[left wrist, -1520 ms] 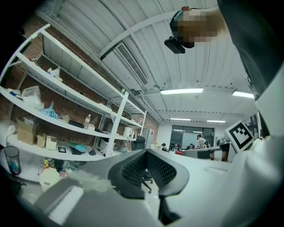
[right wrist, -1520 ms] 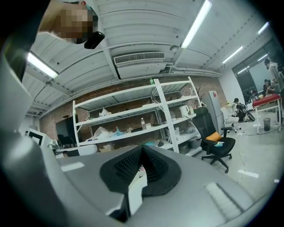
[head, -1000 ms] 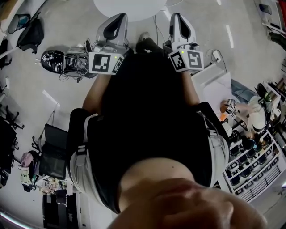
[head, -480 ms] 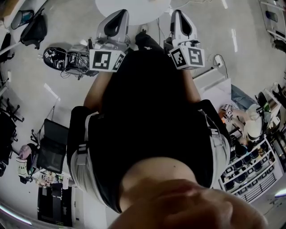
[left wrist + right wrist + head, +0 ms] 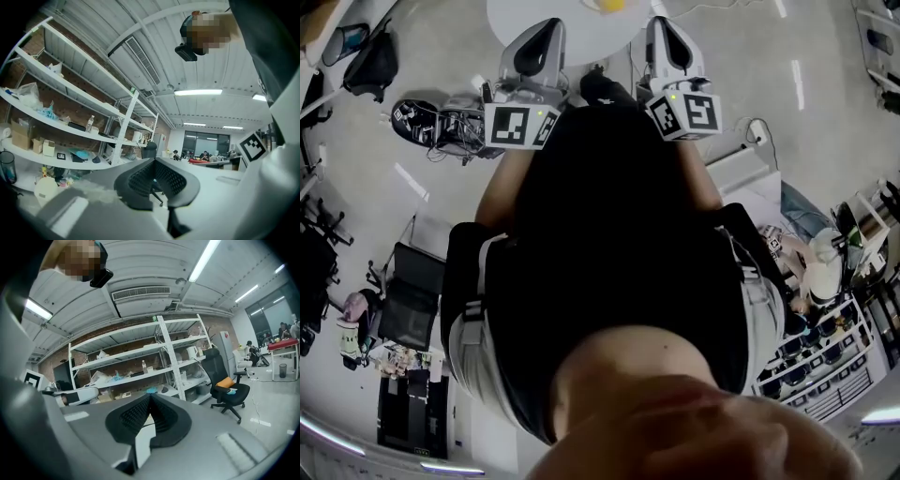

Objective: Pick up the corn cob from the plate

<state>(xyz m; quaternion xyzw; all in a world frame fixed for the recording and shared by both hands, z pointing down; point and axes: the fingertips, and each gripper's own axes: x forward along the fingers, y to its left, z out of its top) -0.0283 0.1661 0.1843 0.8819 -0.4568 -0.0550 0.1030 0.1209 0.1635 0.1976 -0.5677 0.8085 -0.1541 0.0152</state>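
In the head view a white round table (image 5: pixel 553 21) shows at the top edge, and a yellow thing (image 5: pixel 610 5) lies on it, cut off by the frame; no plate can be made out. My left gripper (image 5: pixel 546 26) and right gripper (image 5: pixel 661 23) are held side by side in front of the person's dark torso, with their tips over the table's near rim. The left gripper (image 5: pixel 154 161) has its black pads pressed together with nothing between them. The right gripper (image 5: pixel 150 397) is likewise shut and empty. Neither gripper view shows the table or the yellow thing.
White shelving (image 5: pixel 140 366) and an office chair with an orange cushion (image 5: pixel 228 386) stand ahead of the right gripper. Stocked shelves (image 5: pixel 70 126) rise on the left gripper's left. On the floor are a cable pile (image 5: pixel 441 122), a black chair (image 5: pixel 408 314) and a rack of cups (image 5: pixel 825 361).
The white table has slid further into the head view from the top and the yellow thing has appeared on it. Both grippers have moved toward the table and stay shut.
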